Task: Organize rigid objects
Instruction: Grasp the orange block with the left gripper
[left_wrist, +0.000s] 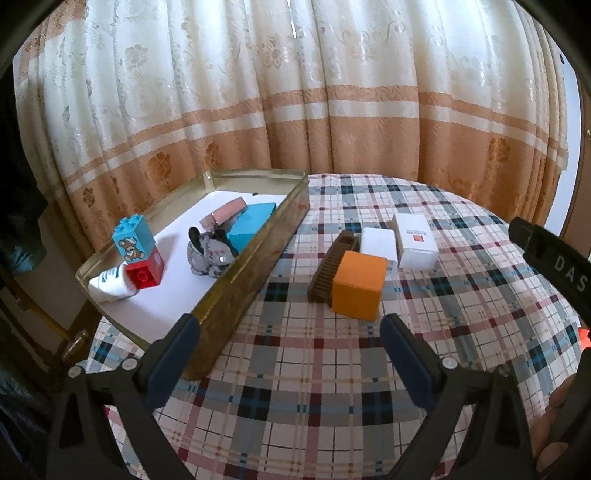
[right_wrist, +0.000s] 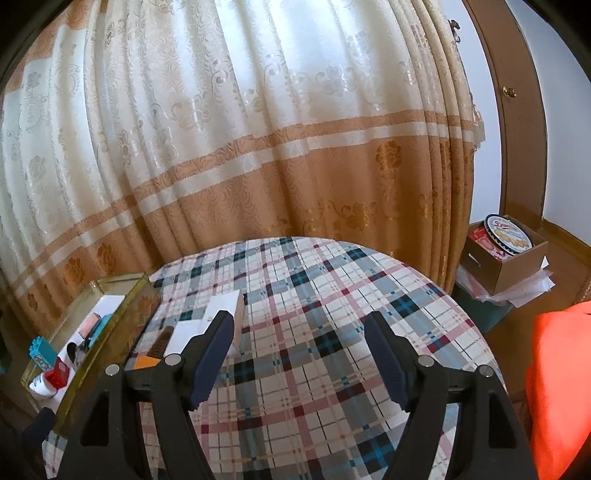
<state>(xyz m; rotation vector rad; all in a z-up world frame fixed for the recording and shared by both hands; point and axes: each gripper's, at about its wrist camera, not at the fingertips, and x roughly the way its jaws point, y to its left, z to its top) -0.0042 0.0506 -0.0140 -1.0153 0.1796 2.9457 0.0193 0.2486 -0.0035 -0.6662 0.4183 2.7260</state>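
Above the cloth, left gripper (left_wrist: 291, 363): jaws spread wide with nothing between them, hovering over the plaid tablecloth (left_wrist: 314, 406) just short of the loose pile, apparently lined up for a pick.
Right gripper (right_wrist: 299, 360): likewise wide open and empty, held over a bare stretch of cloth to the right of the pile, probably waiting out of the way.
Orange block (left_wrist: 358, 286): nearest loose piece to the left gripper, resting on the cloth against the brush; being foremost, it looks the natural first pick.
Brush (left_wrist: 330, 264): brown, lying lengthwise and touching the orange block's left side, so closing on either may nudge the other.
White blocks: a smaller white block (left_wrist: 378, 245) just behind the orange one, and a white box (left_wrist: 415, 242) with a small red mark beside it, all huddled together.
Tray (left_wrist: 258, 258): a brass-coloured, walled tray at the table's left, the evident collecting place.
Already in the tray: a blue bear brick (left_wrist: 133, 240) stacked on a red brick (left_wrist: 146, 273), a white bottle (left_wrist: 110, 286) lying down, a grey figurine (left_wrist: 210, 254), a teal box (left_wrist: 251, 225) and a pink box (left_wrist: 223, 212).
Progress: roughly half done, judging by four pieces outside.
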